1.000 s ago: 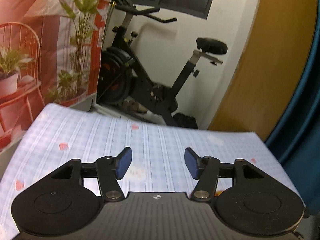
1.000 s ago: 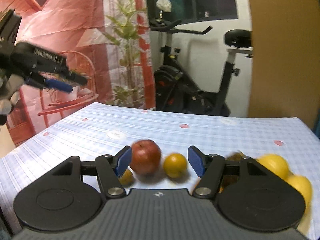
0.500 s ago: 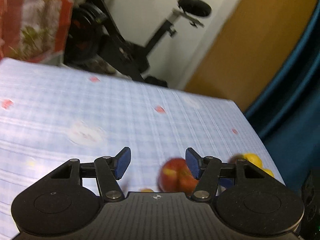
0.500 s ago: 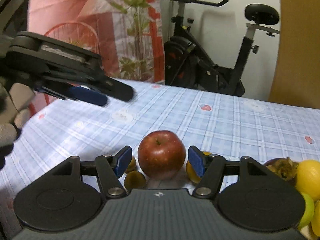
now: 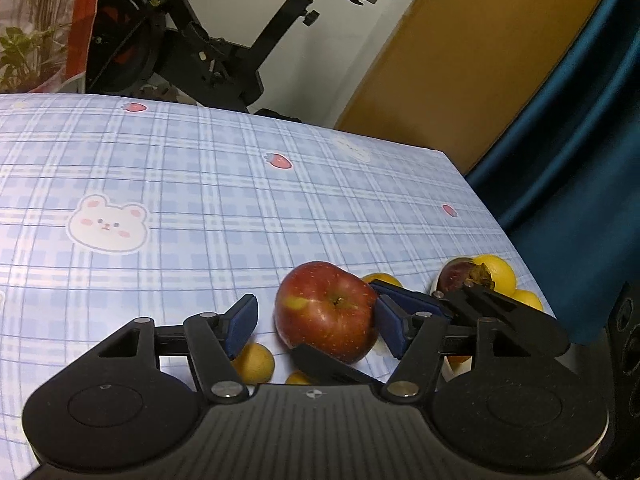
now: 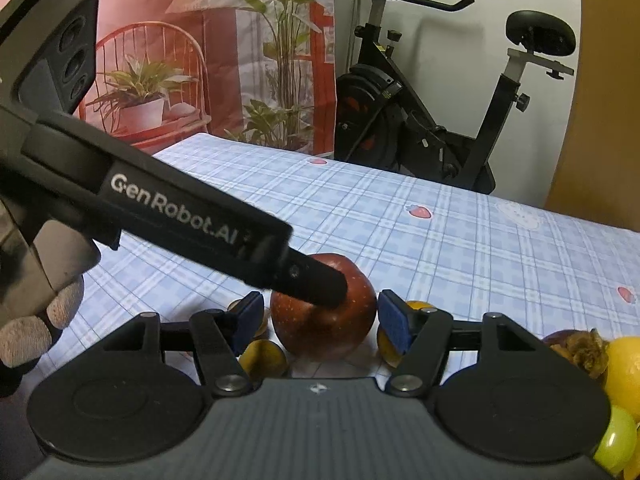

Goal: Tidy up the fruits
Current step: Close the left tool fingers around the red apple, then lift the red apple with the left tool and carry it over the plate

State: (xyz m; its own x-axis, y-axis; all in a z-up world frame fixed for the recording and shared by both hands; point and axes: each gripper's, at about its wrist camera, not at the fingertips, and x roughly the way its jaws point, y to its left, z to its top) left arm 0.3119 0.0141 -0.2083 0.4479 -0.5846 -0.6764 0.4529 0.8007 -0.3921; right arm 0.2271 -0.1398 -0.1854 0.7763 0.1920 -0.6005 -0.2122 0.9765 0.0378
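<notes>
A red apple rests on the blue checked tablecloth. My left gripper straddles it with its jaws opening; the left pad stands clear of the apple and the right pad is at its edge. My right gripper also has the apple between its blue pads, open, with a thin gap on the left side. Across the apple's top lies one of the left gripper's fingers. Small yellow fruits lie just in front of the apple.
Lemons and a dark purple fruit cluster at the table's right edge, with a green fruit. An orange sits behind my right pad. A gloved hand holds the left gripper. An exercise bike stands beyond the table.
My left gripper has tilted down from the far table and bike onto the apple. The right gripper has closed in, and the apple now sits between its pads.
</notes>
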